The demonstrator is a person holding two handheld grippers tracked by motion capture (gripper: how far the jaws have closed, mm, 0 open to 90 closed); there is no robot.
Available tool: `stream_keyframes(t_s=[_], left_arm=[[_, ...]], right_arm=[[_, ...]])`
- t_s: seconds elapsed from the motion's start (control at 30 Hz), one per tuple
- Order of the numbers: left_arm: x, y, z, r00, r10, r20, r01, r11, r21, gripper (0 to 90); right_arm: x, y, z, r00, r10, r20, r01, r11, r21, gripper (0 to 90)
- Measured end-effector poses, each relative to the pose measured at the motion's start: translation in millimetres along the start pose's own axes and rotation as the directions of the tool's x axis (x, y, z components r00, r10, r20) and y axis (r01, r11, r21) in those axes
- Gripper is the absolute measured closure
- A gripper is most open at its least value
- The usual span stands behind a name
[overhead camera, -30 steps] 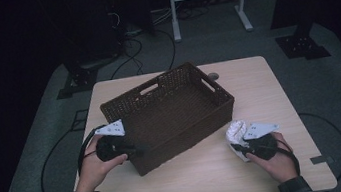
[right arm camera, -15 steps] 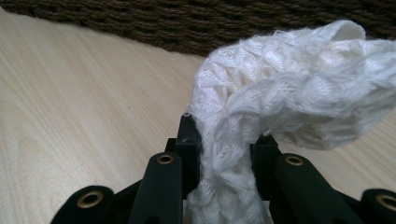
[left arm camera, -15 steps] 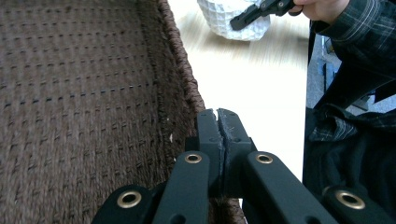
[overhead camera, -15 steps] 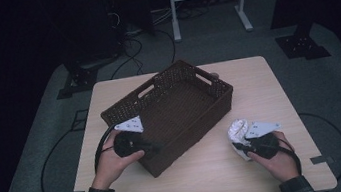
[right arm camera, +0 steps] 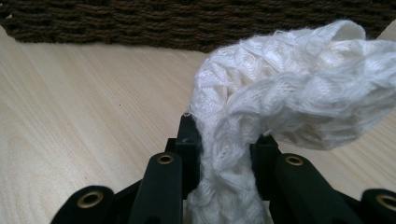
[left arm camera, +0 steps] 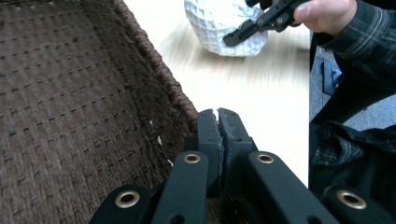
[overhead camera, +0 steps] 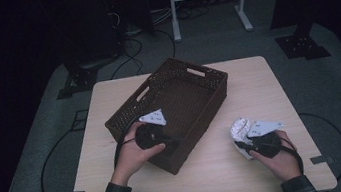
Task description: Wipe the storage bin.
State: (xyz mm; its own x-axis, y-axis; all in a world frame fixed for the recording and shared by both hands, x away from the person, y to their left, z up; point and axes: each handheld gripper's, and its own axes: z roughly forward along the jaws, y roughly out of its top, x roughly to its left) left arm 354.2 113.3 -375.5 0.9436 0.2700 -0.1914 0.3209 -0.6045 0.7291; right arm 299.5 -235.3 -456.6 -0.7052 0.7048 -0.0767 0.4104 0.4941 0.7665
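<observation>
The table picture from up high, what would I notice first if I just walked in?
Most likely the big dark brown woven basket, sitting slantwise in the middle of the pale wooden table. Next the bright white knitted cloth near the table's front right, pinched in the right gripper. The left gripper is shut at the basket's near wall.

The left gripper (overhead camera: 172,143), in the left hand (overhead camera: 134,154) over the table's front-left part, has its jaws pressed together. The right gripper (overhead camera: 241,144) sits near the front-right corner, jaws partly closed, held by the right hand (overhead camera: 277,154).
</observation>
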Motion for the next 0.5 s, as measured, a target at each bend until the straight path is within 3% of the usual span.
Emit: stream_keyframes(t_s=[0.5], left_arm=[[2.5,38.7,48.9,0.9998,-0.001,0.019,0.002,0.9995,-0.031,89.0]], right_arm=[[-8.0,-3.9,-3.3,0.9996,0.004,0.027,-0.004,1.0,0.0,71.3]])
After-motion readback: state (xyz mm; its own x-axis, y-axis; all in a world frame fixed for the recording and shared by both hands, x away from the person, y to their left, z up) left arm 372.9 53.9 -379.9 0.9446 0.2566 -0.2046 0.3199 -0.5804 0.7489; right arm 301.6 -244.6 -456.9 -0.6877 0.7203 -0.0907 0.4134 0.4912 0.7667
